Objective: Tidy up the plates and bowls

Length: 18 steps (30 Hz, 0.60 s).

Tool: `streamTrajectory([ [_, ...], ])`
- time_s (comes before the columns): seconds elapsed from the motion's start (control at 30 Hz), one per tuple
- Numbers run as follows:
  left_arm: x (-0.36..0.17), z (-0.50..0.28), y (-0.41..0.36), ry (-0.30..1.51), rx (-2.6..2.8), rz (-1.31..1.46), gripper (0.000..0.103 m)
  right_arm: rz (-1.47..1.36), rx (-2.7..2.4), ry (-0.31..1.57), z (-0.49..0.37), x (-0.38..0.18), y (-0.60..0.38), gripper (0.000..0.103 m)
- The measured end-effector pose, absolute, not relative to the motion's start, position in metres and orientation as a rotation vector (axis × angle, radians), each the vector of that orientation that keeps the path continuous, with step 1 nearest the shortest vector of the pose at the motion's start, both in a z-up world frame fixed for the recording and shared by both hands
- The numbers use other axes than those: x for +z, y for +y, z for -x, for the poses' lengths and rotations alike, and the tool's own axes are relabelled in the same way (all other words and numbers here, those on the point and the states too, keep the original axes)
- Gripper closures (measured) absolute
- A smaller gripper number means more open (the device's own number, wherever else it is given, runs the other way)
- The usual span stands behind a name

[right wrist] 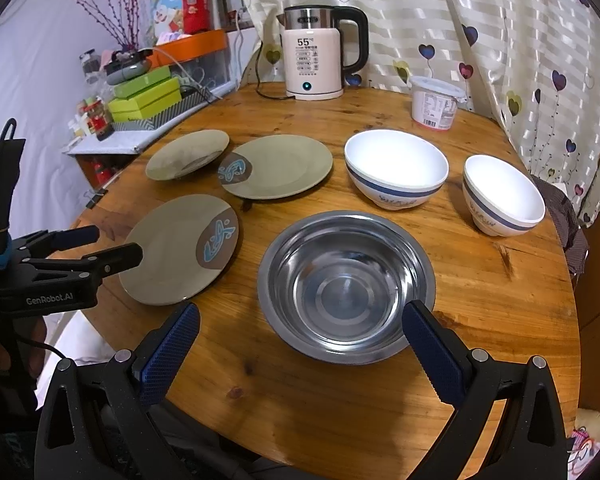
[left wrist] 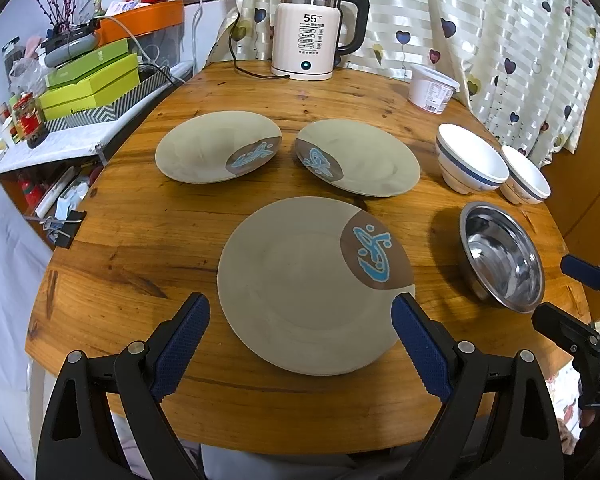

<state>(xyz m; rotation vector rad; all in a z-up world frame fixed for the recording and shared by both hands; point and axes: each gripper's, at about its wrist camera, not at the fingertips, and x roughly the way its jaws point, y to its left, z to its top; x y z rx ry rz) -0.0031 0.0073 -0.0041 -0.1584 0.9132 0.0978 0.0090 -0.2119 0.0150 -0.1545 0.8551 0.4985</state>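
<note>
Three beige plates with a brown-and-blue patch lie on the round wooden table (left wrist: 140,248): a near plate (left wrist: 300,284) (right wrist: 172,252), a far left plate (left wrist: 212,146) (right wrist: 186,154) and a far middle plate (left wrist: 372,160) (right wrist: 284,166). A steel bowl (left wrist: 504,256) (right wrist: 346,284) sits right of the near plate. Two white bowls with a blue band, one larger (left wrist: 470,162) (right wrist: 396,168) and one smaller (left wrist: 526,176) (right wrist: 502,196), stand behind it. My left gripper (left wrist: 300,316) is open, hovering over the near plate's front. My right gripper (right wrist: 300,328) is open at the steel bowl's front.
An electric kettle (left wrist: 308,28) with its cord and a white lidded tub (left wrist: 432,88) stand at the table's back. A cluttered shelf with green boxes (left wrist: 92,84) lies to the left. A curtain (left wrist: 500,40) hangs behind and right. The table's front edge is just below both grippers.
</note>
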Motion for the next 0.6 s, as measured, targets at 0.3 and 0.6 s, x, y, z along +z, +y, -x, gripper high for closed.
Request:
streamTrajectory([
  [0.3, -0.0043, 0.0028, 0.0080, 0.912, 0.098, 0.158, 0.010, 0.160, 0.501, 0.853, -0.0097, 0.0154, -0.2102, 0.001],
  [0.6, -0.0039, 0.0027, 0.0085, 0.912, 0.098, 0.160, 0.010, 0.161, 0.502, 0.857, -0.0097, 0.0157, -0.2095, 0.001],
])
